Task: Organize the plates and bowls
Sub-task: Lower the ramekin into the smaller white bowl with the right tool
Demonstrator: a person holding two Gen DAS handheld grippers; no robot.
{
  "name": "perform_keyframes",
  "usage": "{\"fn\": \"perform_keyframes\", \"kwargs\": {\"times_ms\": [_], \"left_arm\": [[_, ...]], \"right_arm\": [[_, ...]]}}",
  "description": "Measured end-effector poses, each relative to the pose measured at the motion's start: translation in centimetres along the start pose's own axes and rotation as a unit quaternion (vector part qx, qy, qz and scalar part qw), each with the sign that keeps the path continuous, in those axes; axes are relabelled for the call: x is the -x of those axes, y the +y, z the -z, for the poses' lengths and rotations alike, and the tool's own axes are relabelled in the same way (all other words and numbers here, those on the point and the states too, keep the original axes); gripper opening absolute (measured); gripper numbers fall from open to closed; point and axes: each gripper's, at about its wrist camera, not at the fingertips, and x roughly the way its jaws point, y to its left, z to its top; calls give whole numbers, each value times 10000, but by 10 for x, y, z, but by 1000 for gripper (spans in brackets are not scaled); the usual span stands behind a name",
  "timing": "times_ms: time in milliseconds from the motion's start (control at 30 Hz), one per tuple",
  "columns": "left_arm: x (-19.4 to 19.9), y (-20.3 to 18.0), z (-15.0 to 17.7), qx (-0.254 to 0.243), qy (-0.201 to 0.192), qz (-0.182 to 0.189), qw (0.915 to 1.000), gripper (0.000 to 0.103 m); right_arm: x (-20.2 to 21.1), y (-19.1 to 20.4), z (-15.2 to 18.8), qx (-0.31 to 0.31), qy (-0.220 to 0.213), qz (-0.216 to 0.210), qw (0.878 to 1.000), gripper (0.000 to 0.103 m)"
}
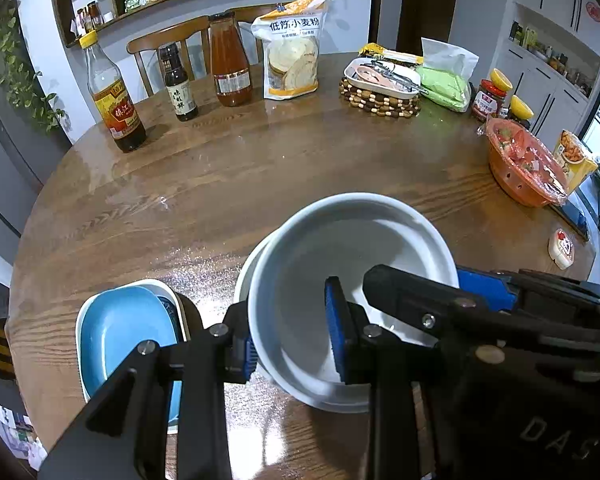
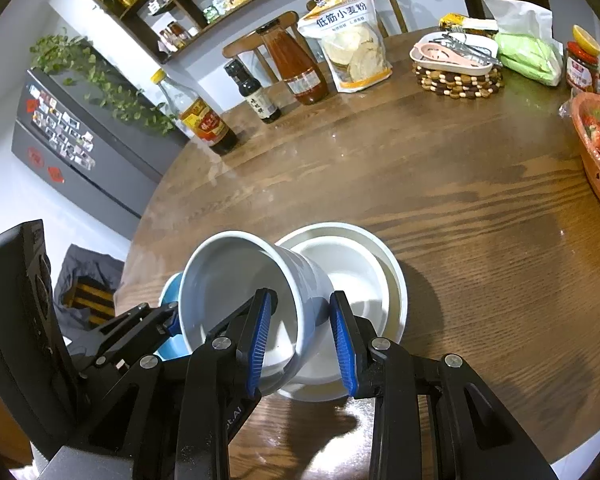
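A pale grey-blue bowl [image 1: 340,280] is tilted over a white bowl [image 2: 364,276] on the wooden table [image 1: 220,176]. My left gripper [image 1: 292,340] straddles its rim, one finger outside and one inside, with a gap showing. My right gripper [image 2: 304,340] also straddles the grey-blue bowl's [image 2: 240,280] wall, its pads [image 2: 342,340] apart from it. The right gripper shows in the left wrist view as a black arm [image 1: 460,312] reaching into the bowl. A blue rectangular dish [image 1: 128,336] sits in a white dish to the left.
Bottles [image 1: 116,100], a flour bag [image 1: 292,48], a white tray on a beaded trivet [image 1: 380,88], green packs [image 1: 446,84], jars [image 1: 488,100] and an orange basket [image 1: 524,164] line the table's far and right edges. Chairs stand behind.
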Motion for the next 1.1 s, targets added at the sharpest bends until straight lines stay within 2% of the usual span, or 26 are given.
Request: {"fn": "perform_keyframes", "kwargs": {"times_ms": [567, 1100], "left_arm": [[-12, -4, -2, -1, 188, 36, 9998, 27], [-40, -4, 3, 71, 674, 153, 9976, 27]], "right_arm": [[-8, -9, -3, -66, 123, 49, 9999, 34], [-29, -27, 3, -283, 398, 53, 9988, 34]]}}
